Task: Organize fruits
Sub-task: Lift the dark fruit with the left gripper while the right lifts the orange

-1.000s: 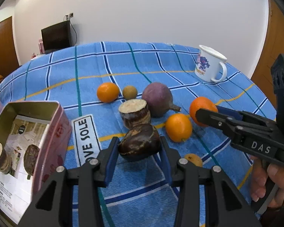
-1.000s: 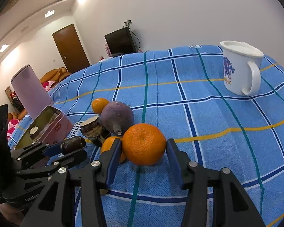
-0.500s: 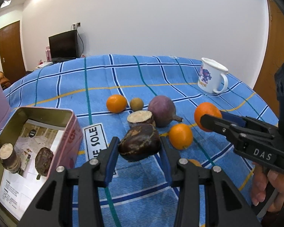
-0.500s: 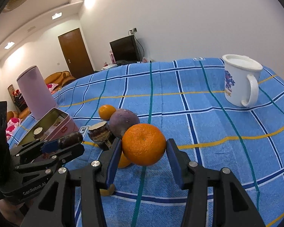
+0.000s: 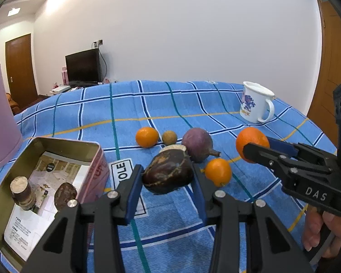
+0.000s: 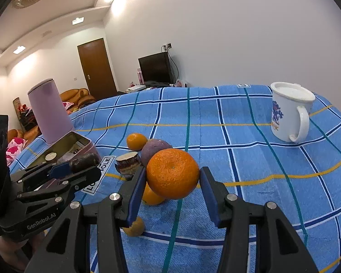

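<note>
**Two fruits lifted, tin to the left**

We pinch a dark brown fruit (image 5: 168, 174) in the left tool (image 5: 167, 183), its long axis lying across the jaws, clear of the blue plaid cloth (image 5: 170, 223). Our right tool (image 6: 172, 187) clamps a mandarin (image 6: 172, 173), also aloft. The open tin (image 5: 95, 157) sits just left of the left tool, so that hand is nearer.

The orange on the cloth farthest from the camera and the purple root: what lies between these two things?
In the left wrist view, a small round tan fruit lies on the cloth between the far orange and the purple root.
</note>
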Demonstrator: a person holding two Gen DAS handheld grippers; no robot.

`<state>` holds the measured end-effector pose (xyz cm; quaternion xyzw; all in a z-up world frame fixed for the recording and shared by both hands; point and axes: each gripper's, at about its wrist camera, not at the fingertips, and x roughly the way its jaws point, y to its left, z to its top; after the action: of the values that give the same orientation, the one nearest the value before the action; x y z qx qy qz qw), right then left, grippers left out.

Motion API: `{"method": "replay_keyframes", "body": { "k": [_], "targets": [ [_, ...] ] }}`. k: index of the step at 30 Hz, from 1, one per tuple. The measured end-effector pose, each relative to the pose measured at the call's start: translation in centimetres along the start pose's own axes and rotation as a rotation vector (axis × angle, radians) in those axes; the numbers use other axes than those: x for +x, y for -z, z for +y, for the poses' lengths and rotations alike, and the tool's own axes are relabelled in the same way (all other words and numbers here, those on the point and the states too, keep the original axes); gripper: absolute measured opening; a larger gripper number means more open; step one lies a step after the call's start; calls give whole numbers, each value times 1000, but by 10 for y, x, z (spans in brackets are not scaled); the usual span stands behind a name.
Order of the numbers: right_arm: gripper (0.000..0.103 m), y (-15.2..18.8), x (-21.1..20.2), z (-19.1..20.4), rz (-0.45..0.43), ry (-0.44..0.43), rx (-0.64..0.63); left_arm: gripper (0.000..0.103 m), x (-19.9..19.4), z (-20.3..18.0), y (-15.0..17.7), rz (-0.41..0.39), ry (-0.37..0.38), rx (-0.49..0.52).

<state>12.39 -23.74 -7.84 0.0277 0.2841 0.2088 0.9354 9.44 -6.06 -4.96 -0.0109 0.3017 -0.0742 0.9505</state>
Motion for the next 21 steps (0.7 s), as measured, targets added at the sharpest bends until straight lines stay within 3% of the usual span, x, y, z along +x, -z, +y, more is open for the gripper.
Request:
{"method": "replay_keyframes", "body": {
  "k": [21],
  "targets": [
    [50, 1, -12, 7, -66, 0, -33, 43, -17, 0, 2, -78, -26, 1]
  ]
}}
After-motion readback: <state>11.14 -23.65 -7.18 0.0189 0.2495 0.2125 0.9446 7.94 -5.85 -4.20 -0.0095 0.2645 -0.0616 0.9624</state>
